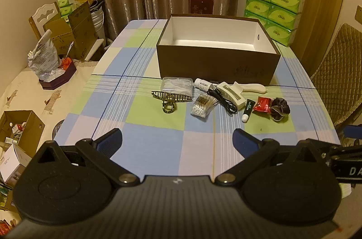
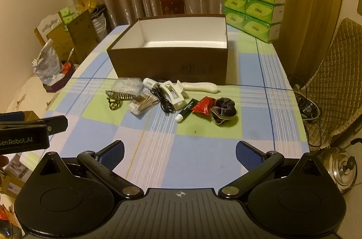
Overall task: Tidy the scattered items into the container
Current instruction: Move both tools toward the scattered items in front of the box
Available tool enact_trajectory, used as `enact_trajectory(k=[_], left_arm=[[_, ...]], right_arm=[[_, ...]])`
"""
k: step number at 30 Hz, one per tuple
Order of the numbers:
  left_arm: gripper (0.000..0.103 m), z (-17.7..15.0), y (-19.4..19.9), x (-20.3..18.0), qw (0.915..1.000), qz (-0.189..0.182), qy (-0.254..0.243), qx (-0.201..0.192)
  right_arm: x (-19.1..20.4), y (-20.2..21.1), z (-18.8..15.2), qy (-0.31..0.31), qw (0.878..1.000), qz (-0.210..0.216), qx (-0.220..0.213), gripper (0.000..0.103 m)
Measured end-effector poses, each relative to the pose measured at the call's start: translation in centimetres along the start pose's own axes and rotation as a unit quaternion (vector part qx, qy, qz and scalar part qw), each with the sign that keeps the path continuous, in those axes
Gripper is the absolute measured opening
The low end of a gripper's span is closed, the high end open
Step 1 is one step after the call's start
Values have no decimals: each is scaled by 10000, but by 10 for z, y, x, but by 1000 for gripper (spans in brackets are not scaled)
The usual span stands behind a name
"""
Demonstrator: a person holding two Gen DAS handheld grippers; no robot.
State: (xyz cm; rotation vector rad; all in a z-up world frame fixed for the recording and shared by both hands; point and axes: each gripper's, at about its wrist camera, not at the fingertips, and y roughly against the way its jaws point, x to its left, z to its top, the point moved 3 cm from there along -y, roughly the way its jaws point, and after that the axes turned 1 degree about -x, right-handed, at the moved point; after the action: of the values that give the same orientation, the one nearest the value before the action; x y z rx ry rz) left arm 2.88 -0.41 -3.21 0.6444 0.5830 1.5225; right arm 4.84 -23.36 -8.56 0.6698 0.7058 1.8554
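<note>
A brown box (image 1: 217,65) (image 2: 167,65) with a white inside stands open on the checked tablecloth. In front of it lie a striped hair claw (image 1: 170,99) (image 2: 116,98), a clear plastic case (image 1: 177,83), a small white bottle (image 1: 202,83), cotton swabs (image 1: 202,105) (image 2: 143,103), a black cable (image 1: 222,100), a white lint roller (image 1: 239,91) (image 2: 192,87), a dark green tube (image 1: 247,109) (image 2: 186,110), a red packet (image 1: 262,104) (image 2: 203,105) and a dark scrunchie (image 1: 280,108) (image 2: 224,110). My left gripper (image 1: 177,140) and right gripper (image 2: 179,154) hover open near the front edge, nothing between the fingers.
Green tissue packs (image 1: 275,9) (image 2: 253,8) are stacked at the table's back right. A quilted chair (image 2: 334,85) stands to the right, with a metal kettle (image 2: 344,167) on the floor. Cardboard boxes and bags (image 1: 67,33) crowd the left side.
</note>
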Motion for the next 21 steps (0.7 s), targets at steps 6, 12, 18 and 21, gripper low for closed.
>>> enact_trajectory(k=[6, 12, 18, 21], left_arm=[[102, -2, -2, -4, 10000, -53, -24, -23], [102, 0, -2, -10, 9998, -118, -113, -115], [102, 3, -4, -14, 9997, -113, -149, -169], [102, 4, -4, -17, 9996, -93, -173, -199]], right_arm=[[-7, 2, -1, 5, 10000, 88, -37, 101], [-13, 0, 2, -31, 9999, 107, -62, 101], [-16, 0, 3, -18, 9999, 130, -64, 101], [-19, 0, 4, -18, 9999, 115, -88, 101]])
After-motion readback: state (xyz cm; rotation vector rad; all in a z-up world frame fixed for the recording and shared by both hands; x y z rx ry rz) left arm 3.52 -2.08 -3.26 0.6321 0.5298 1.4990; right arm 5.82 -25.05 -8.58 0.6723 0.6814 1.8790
